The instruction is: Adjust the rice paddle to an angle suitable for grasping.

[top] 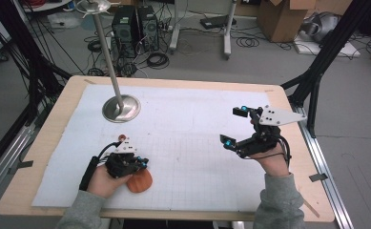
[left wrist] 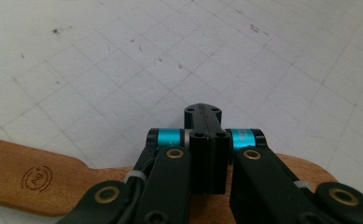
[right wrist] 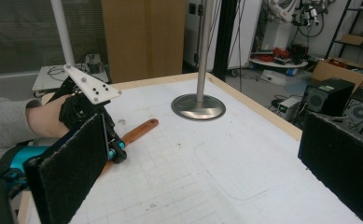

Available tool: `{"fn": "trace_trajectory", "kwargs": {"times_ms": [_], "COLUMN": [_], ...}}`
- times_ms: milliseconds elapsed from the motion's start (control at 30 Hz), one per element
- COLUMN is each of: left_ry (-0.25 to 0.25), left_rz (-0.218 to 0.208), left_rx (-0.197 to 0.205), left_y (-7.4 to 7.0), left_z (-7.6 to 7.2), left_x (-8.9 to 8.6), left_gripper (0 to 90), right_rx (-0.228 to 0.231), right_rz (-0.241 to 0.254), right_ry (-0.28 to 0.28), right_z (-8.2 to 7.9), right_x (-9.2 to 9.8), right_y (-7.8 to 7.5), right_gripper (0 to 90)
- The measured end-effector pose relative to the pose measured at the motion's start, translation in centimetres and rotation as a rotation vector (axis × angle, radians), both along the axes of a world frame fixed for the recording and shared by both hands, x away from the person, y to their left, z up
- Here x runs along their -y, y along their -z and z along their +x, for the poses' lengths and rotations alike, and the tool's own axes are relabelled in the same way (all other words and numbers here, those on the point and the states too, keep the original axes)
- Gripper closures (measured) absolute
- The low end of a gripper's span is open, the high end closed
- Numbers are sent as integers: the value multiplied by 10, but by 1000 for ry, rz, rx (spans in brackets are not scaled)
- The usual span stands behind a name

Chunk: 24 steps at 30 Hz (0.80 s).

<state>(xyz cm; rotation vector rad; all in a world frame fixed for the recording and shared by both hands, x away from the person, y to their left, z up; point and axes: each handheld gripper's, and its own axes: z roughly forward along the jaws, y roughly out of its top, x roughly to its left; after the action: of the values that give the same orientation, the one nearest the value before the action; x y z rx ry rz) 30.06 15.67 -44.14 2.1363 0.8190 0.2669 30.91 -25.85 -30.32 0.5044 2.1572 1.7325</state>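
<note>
Left gripper point(top: 142, 164) has its jaws pressed together with nothing between them, hovering low over the wooden spatula point(top: 139, 181) lying flat on the white mat point(top: 188, 143), probably lining up a pick. Right gripper point(top: 234, 127) is held wide and empty, well apart to the side, likely kept clear until needed.

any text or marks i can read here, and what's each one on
"Ag+" inside a double ring, branded into the handle of the wooden spatula, seen in the left gripper view.
A faint dark mark at the far left edge of that handle: cut off, unreadable.
Small print on the blue band of the left claw: too small to read.
Fronts of the computer towers on the floor: nothing legible.
</note>
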Motion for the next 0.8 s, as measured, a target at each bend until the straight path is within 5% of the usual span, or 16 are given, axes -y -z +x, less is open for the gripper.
{"fn": "trace_trajectory", "kwargs": {"times_ms": [233, 467, 800], "left_ry": [-94, -170, -180], "left_rz": [-37, -43, -21], "left_rx": [52, 41, 8], "left_y": [-11, -7, 4], "left_z": [0, 5, 11], "left_x": [-33, -62, -64], "left_gripper": [896, 896, 896], "right_rx": [7, 5, 7], "right_rz": [8, 3, -4], "right_ry": [-6, -8, -7], "right_z": [2, 1, 0], "right_x": [-1, -3, -3], "right_y": [-1, -1, -1], "right_gripper": [2, 3, 2]}}
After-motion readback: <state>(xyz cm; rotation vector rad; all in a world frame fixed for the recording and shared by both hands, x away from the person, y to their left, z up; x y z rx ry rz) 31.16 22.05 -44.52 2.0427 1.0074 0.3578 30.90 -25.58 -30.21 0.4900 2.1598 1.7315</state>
